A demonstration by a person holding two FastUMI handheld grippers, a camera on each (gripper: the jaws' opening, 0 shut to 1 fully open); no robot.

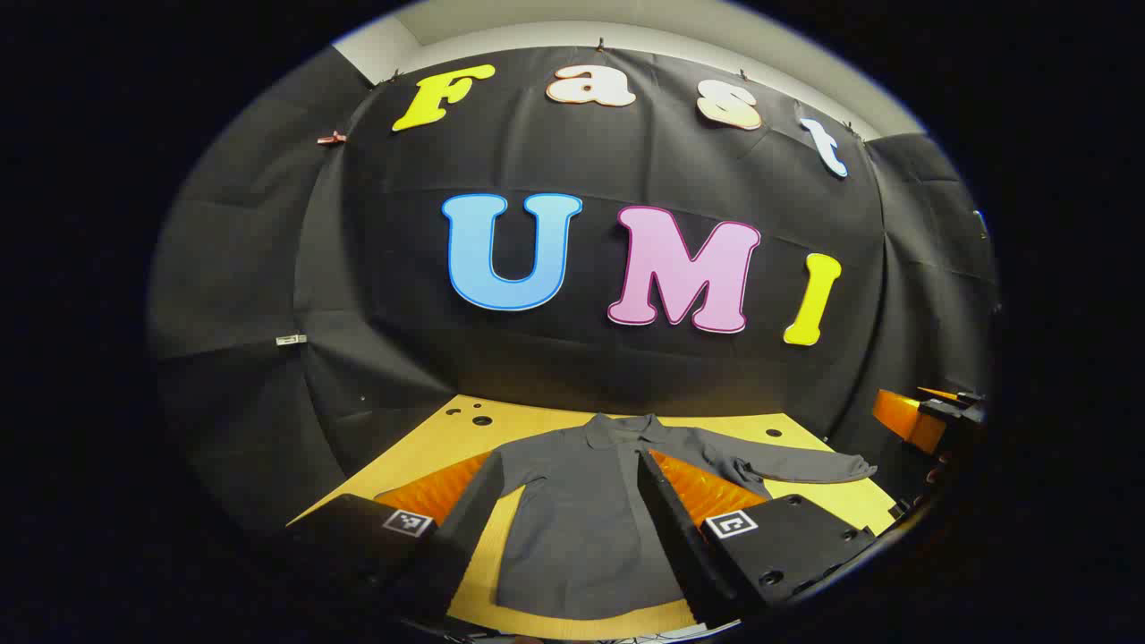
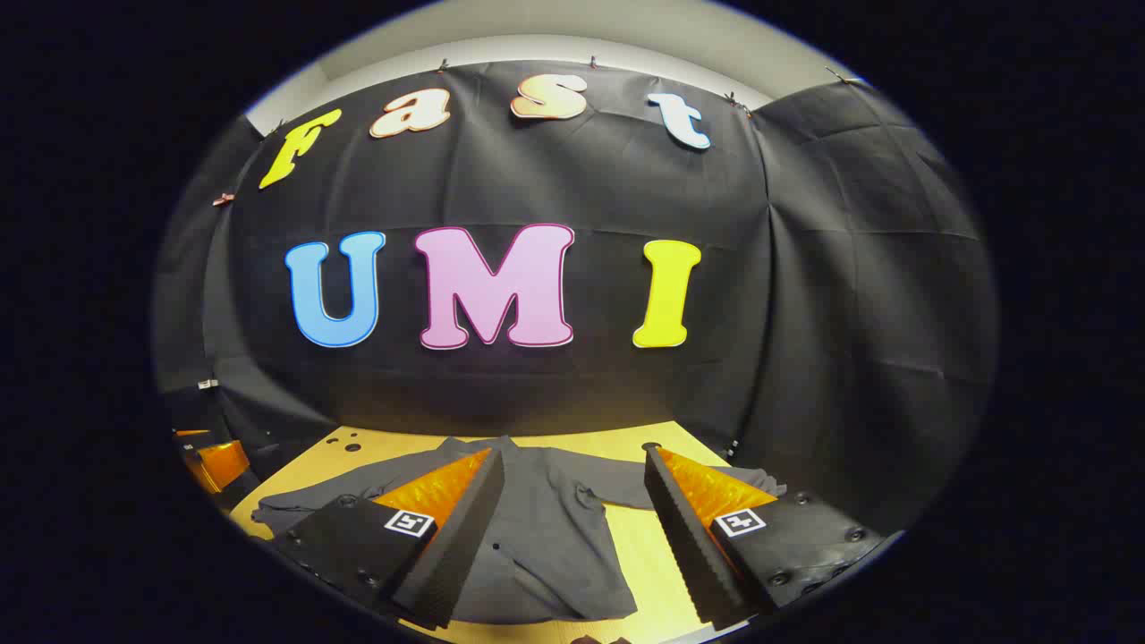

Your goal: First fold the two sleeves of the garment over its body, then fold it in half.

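Left tool (image 1: 559,528) wide open, empty, hovering over the near part of the shirt (image 1: 581,510). Right tool (image 2: 572,537) likewise spread wide, gripping nothing, poised above the same shirt (image 2: 546,528). Shirt flat on the yellow worktop (image 1: 805,496), collar at the far side, hem near. Both sleeves out to the sides: right sleeve (image 1: 796,465) stretched toward the right edge, left sleeve (image 1: 474,501) angled down along the body. Judged from this: nothing folded yet, both sleeve folds and the halving fold all left to do.
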